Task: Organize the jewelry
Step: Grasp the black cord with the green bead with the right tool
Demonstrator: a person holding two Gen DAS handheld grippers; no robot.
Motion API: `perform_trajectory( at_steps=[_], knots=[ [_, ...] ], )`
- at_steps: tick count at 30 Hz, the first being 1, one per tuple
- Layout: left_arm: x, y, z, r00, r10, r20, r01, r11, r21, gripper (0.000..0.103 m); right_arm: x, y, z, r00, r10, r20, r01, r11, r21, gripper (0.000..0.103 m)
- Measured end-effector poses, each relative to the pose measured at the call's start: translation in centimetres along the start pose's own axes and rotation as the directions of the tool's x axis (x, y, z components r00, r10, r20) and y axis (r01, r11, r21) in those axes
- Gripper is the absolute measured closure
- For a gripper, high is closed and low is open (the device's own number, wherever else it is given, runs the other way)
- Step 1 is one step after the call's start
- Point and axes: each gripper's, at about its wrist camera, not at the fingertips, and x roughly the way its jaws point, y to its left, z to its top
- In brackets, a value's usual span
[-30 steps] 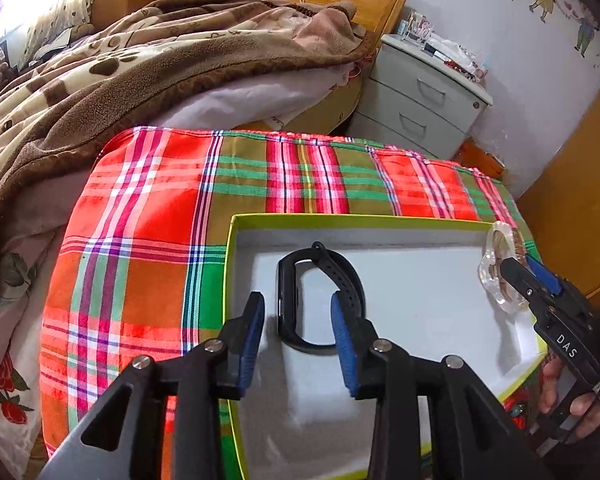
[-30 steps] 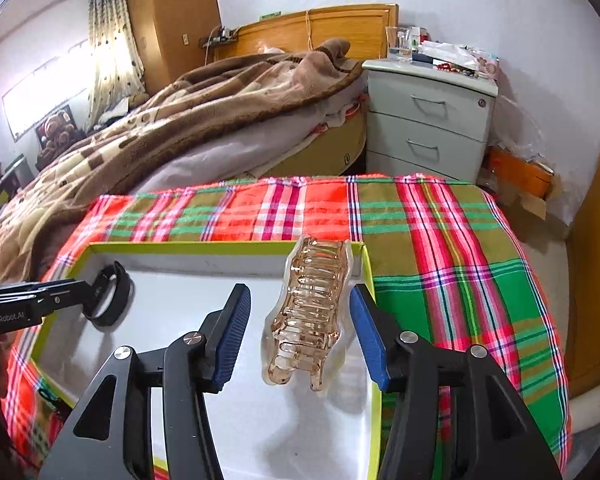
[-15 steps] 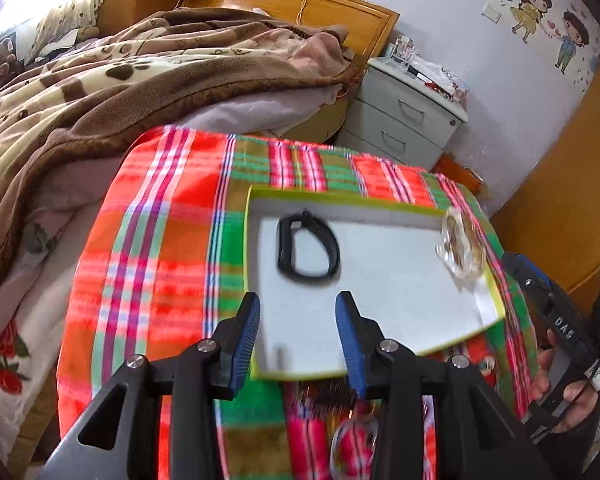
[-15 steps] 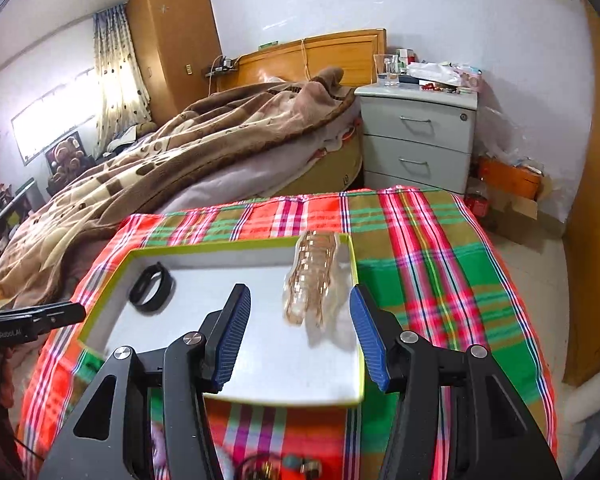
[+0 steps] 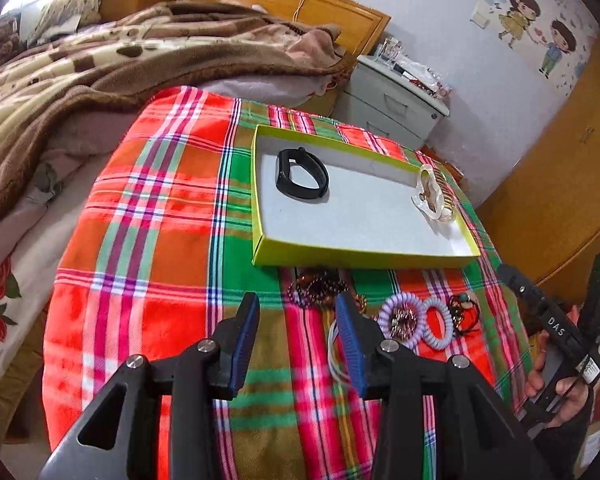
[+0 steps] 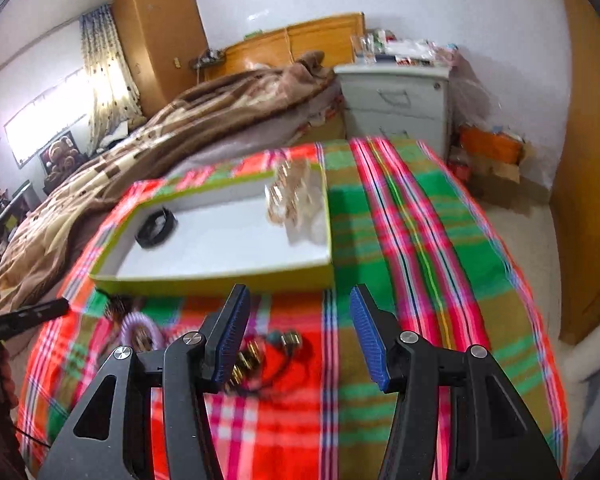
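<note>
Both grippers have drawn back from the box (image 5: 364,258) since a second ago. Then the left gripper (image 5: 296,338) hung over the black band (image 5: 302,179) inside the box; now it hovers above the plaid cloth (image 5: 148,208) short of the box's near wall, its jaws having just been opening and standing wide with nothing between them. The right gripper (image 6: 300,332) earlier straddled the amber hair claw (image 6: 294,196); now it too is back over the cloth, jaws wide and empty. The band lies in the box's far left corner and the claw against its right wall, both let go. Pulling back has brought into view loose pieces on the cloth before the box's near wall: a dark bead bracelet (image 5: 318,286), two lilac coil ties (image 5: 418,320), and what looks like a black cord with gold beads (image 6: 260,360), though the right view is blurred.
</note>
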Motion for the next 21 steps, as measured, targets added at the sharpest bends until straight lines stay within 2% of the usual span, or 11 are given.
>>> perform_trajectory(
  at_steps=[6, 11, 14, 18, 21],
  knots=[
    [-0.3, -0.3, -2.0, 1.0, 0.011, -0.022, -0.011, 1.0, 0.021, 0.062, 0.9, -0.9, -1.8, 0.998, 0.042, -0.055, -0.039, 0.998, 0.054, 0.05],
    [0.1, -0.4, -3.3, 0.998, -0.01, -0.066, 0.011, 1.0, 0.017, 0.062, 2.1, -1.0, -2.1, 0.994, 0.058, -0.094, -0.051, 0.996, 0.073, 0.05],
    [0.1, -0.6, -3.4, 0.997, -0.035, -0.072, 0.036, 0.999, 0.014, 0.062, 2.6, -0.5, -2.0, 0.993, 0.047, -0.108, -0.042, 0.998, 0.05, 0.05],
    [0.2, -1.2, -3.5, 0.997, -0.032, -0.075, 0.035, 0.999, 0.028, 0.062, 3.1, 0.0, -1.8, 0.992, 0.045, -0.12, -0.043, 0.999, 0.023, 0.05],
    [0.5, -1.3, -3.6, 0.996, -0.029, -0.088, 0.032, 0.999, 0.026, 0.062, 3.4, 0.4, -1.7, 0.991, 0.038, -0.129, -0.039, 0.999, -0.008, 0.058]
  ],
)
